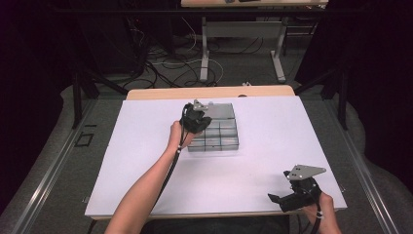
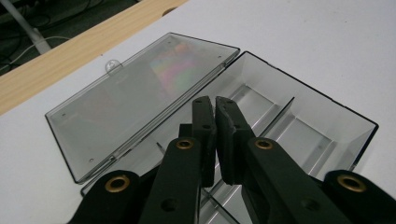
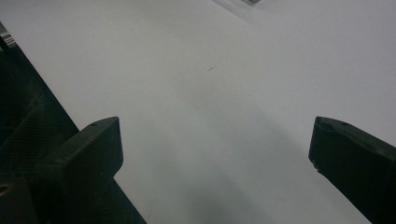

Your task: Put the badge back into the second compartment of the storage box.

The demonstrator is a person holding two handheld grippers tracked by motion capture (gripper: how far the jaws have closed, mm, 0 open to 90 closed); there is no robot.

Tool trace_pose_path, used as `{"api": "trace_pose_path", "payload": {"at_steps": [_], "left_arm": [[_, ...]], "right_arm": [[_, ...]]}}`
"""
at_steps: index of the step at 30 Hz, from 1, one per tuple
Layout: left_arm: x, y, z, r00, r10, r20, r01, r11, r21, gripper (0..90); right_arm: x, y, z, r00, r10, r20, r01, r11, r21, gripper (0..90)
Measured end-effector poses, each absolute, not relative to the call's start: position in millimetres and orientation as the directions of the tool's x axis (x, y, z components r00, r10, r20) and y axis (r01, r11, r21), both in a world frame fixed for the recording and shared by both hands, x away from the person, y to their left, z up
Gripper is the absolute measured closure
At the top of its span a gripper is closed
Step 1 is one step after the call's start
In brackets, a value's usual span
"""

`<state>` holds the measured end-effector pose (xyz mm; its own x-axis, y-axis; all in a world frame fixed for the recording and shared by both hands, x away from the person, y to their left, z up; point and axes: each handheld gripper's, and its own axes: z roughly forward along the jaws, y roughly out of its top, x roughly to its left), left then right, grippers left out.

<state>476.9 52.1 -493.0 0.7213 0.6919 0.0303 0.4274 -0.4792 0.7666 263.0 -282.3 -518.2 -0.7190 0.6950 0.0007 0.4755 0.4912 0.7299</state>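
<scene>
A clear plastic compartment box (image 1: 221,139) lies open in the middle of the white table top (image 1: 272,126), its lid (image 1: 223,111) folded flat toward the far edge. My left gripper (image 1: 203,122) hovers over the box's left part, jaws shut with nothing seen between them. In the left gripper view the closed jaws of the left gripper (image 2: 215,100) point down at the hinge line between the lid (image 2: 140,93) and the empty divided tray (image 2: 327,126). My right gripper (image 1: 279,185) sits open near the front right corner; the right gripper (image 3: 217,128) has bare table between its jaws.
A wooden strip (image 1: 209,91) borders the table's far edge. Beyond it are floor cables (image 1: 165,63) and another table's legs (image 1: 204,53). The table's front edge (image 1: 219,214) runs just below the right gripper. In the right gripper view, dark floor (image 3: 18,102) lies past the table's edge at the left.
</scene>
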Motion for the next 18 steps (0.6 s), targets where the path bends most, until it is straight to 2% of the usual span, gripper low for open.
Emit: {"api": "trace_pose_path", "payload": {"at_steps": [18], "left_arm": [[491.3, 33.2, -498.8, 0.717, 0.697, 0.009, 0.466, -0.489, 0.737, 87.7]], "right_arm": [[264.5, -280.4, -519.8, -0.718, 0.696, 0.003, 0.481, 0.494, 0.725, 2.5]]}}
